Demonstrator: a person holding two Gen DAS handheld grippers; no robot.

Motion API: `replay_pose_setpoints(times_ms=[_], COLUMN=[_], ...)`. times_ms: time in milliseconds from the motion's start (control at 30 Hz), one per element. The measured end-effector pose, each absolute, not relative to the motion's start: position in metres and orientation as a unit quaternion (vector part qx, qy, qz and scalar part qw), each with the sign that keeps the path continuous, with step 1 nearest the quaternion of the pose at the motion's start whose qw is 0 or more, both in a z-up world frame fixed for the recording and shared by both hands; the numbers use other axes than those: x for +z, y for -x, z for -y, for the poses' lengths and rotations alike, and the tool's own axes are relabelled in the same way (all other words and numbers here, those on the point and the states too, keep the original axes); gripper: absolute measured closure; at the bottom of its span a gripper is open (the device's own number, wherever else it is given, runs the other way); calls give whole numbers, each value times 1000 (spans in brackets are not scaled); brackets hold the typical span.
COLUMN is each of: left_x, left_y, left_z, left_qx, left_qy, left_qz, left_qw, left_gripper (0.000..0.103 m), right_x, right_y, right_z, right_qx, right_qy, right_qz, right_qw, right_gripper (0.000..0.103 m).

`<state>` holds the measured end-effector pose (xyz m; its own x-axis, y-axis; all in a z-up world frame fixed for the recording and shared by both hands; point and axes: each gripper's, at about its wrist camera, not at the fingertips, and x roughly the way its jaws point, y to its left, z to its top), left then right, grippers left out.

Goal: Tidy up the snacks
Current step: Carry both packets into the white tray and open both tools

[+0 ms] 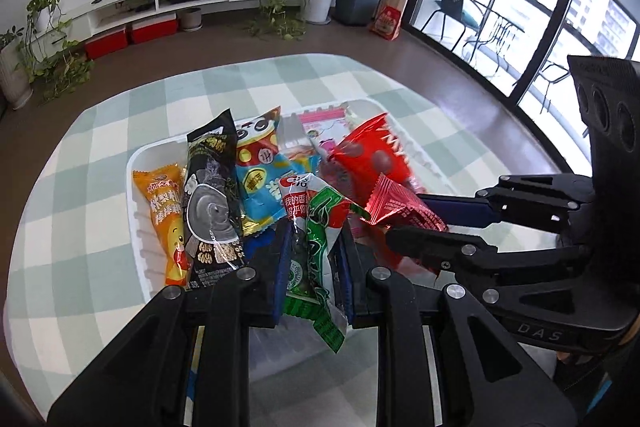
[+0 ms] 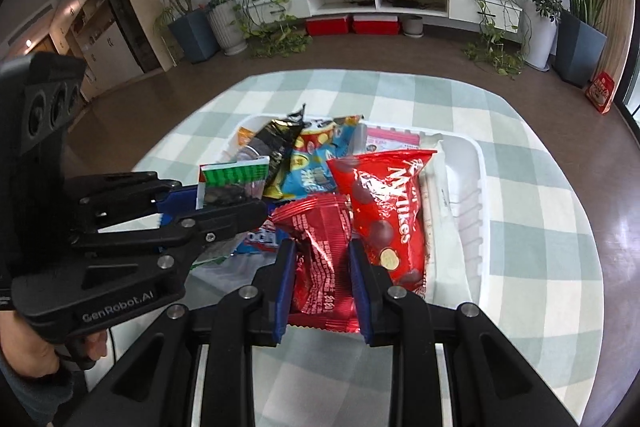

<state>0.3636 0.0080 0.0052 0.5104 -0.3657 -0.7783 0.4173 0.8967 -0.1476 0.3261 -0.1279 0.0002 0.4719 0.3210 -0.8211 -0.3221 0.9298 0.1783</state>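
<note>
Left claw (image 1: 310, 267) pinching my green packet (image 1: 316, 247) | right claw (image 2: 322, 267) pinching my red packet (image 2: 324, 247) | both hang lengthwise over tray (image 2: 478, 187), just ahead | bare slot nearer my right, beyond red bag (image 2: 384, 203)

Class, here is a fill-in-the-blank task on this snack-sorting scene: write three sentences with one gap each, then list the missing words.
1. The left tongs are shut on a packet that is mostly white and ______.
2. The right tongs are shut on a ______ foil packet.
3. The snacks lie in a white tray on a ______ tablecloth.

Missing words: green; red; checked
</note>
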Motion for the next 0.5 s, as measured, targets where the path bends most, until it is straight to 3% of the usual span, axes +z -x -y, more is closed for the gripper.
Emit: replay_pose_setpoints(times_ms=[500], left_x=[-32], left_y=[-371], left_z=[2], left_qx=[-218], left_qy=[-43], left_qz=[-450], left_qw=[865], left_gripper=[81], right_x=[-22], right_y=[-331], right_z=[120], right_qx=[166], right_qy=[48], right_qz=[-480], right_qw=[860], right_gripper=[74])
